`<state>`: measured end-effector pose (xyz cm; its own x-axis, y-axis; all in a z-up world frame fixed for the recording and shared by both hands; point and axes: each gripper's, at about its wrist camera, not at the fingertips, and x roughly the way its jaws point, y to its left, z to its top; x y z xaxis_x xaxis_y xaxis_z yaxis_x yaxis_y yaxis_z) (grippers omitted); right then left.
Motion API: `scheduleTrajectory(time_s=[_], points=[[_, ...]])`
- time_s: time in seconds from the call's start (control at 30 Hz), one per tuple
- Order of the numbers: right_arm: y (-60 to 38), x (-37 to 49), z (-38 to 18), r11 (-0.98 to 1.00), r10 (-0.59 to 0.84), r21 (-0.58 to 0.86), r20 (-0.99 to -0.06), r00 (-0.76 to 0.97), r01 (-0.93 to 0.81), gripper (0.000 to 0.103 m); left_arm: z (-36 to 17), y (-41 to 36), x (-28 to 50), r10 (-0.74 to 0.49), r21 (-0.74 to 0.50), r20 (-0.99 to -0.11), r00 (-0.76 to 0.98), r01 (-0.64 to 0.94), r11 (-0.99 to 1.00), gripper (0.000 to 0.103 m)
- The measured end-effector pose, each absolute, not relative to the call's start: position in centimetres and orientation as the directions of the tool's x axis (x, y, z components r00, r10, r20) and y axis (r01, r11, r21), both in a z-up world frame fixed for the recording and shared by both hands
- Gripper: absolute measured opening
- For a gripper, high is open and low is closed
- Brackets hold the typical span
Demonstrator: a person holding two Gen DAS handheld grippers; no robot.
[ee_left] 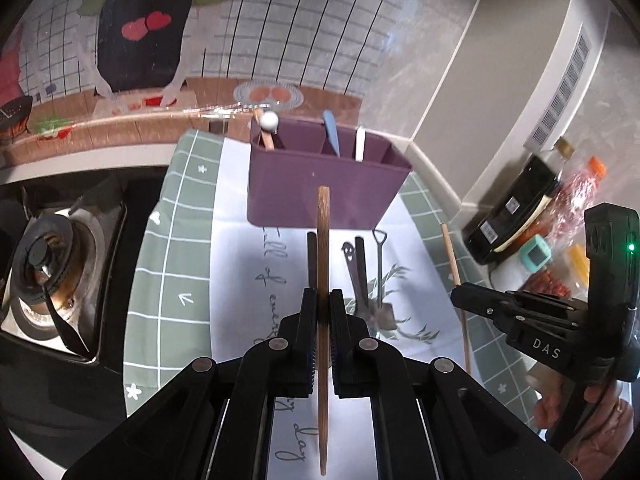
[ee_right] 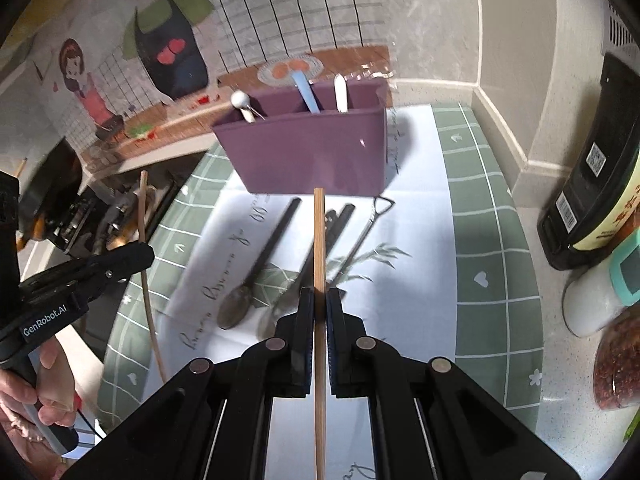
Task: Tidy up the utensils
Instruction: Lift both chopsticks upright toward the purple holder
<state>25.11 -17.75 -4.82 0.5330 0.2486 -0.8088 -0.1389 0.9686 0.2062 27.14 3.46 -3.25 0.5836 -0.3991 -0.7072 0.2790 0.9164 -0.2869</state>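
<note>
Carrying two sticks at once here, so the trick is to bring each one over the purple plastic three-compartment utensil holder (ee_left: 320, 184) tip-first, keep it near upright, and let go only when the lower end sits inside a slot — I'd say the left compartment, where a white ball-topped wooden stick (ee_left: 269, 122) already leans, looks the natural home, while a pale blue handle (ee_left: 332, 132) and a white handle (ee_left: 360, 142) fill the others. The holder stands at the far end of the green-checked white mat (ee_left: 176, 264) on the tabletop, well ahead of both hands. Left tongs (ee_left: 323, 308) are clamped on a darker brown wooden chopstick (ee_left: 323, 216), raised off the mat; right tongs (ee_right: 317, 304) pinch a lighter bamboo chopstick (ee_right: 318, 232), likewise lifted. Both sticks are slim, straight and smooth, likely to pivot in the pads if swung. Black-handled spoons (ee_right: 276, 232) and a small metal shovel-shaped spoon (ee_left: 382, 280) lie on the mat, not yet sorted.
</note>
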Motion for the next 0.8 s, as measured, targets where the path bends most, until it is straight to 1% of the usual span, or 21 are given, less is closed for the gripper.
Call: scheduleTrajectory(time_s=[0.1,0.23,0.3,0.4,0.43,0.47,0.53,0.6,0.63,0.7,0.8], points=[[-17.5,25.0,-3.8,0.963,0.270,0.227,-0.791,0.550,-0.146,0.006,-1.8,3.9,26.9,-0.412,-0.300,-0.670,0.617,0.283,0.911,0.006],[-17.7,25.0,0.5,0.956,0.291,0.237,-0.719,0.631,-0.171,0.006,4.0,4.5,27.2,-0.459,-0.328,-0.555,0.694,0.324,0.887,0.006],[-17.8,25.2,4.3,0.956,0.292,0.221,-0.654,0.698,-0.193,0.006,7.5,4.6,27.7,-0.473,-0.322,-0.485,0.735,0.353,0.878,0.006],[-17.8,26.0,10.5,0.959,0.283,0.177,-0.535,0.796,-0.222,0.006,13.1,4.4,28.9,-0.483,-0.298,-0.364,0.797,0.392,0.871,0.006],[-17.8,26.5,12.7,0.959,0.284,0.159,-0.483,0.828,-0.236,0.006,14.7,4.1,29.5,-0.482,-0.288,-0.325,0.814,0.400,0.870,0.006],[-17.7,26.9,14.2,0.962,0.272,0.135,-0.436,0.858,-0.236,0.006,16.1,3.9,30.0,-0.470,-0.268,-0.284,0.836,0.401,0.876,0.006],[-17.4,27.8,16.3,0.971,0.237,0.080,-0.355,0.904,-0.223,0.006,17.5,3.2,31.4,-0.439,-0.231,-0.235,0.867,0.389,0.892,0.006],[-17.3,29.4,17.4,0.976,0.219,0.049,-0.291,0.931,-0.214,0.006,17.6,2.8,33.4,-0.418,-0.227,-0.221,0.881,0.371,0.901,0.006],[-17.2,30.1,17.4,0.976,0.219,0.049,-0.282,0.934,-0.214,0.006,17.3,2.8,34.2,-0.415,-0.231,-0.222,0.882,0.366,0.901,0.006],[-17.3,32.4,16.6,0.977,0.212,0.056,-0.282,0.936,-0.204,0.006,16.3,2.5,36.1,-0.405,-0.241,-0.223,0.887,0.352,0.905,0.006],[-17.4,35.6,14.3,0.979,0.202,0.066,-0.306,0.930,-0.191,0.006,14.3,2.0,38.4,-0.382,-0.247,-0.235,0.894,0.325,0.913,0.006]])
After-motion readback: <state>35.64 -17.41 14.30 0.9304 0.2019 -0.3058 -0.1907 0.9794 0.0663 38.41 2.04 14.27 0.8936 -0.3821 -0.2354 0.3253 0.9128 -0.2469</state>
